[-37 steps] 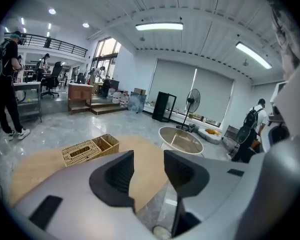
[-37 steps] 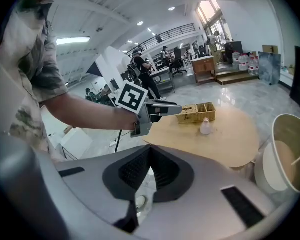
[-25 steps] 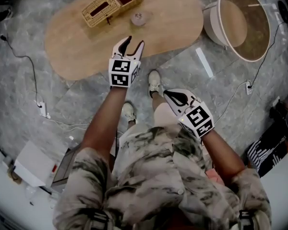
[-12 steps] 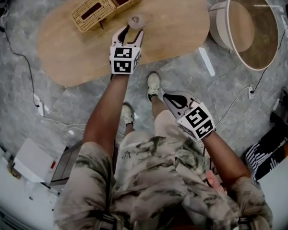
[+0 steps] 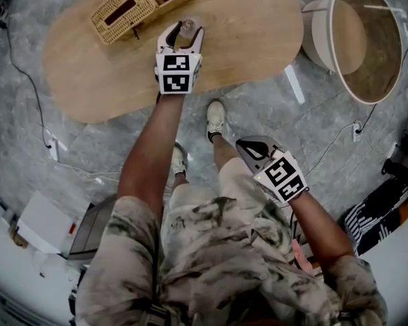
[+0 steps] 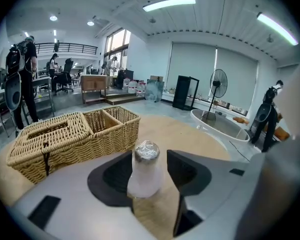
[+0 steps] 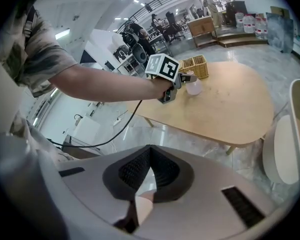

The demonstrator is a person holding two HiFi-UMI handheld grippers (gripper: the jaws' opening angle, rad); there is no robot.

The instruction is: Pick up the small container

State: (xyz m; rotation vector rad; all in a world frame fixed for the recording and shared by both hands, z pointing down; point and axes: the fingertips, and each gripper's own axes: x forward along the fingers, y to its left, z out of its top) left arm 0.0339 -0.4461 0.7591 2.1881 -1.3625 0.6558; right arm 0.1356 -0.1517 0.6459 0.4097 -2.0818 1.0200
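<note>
The container stood on the table, between the jaws of the left gripper. The basket lay behind-left of it. A tub stood right of the table. The right gripper hung well apart.

Your small container reads frosted and cloudy, topped with crinkled, shiny foil. The basket is rough woven wicker. The table: pale, smooth, matt wood. The floor is glossy grey stone. Your right gripper is matt plastic, its pads ribbed black.
</note>
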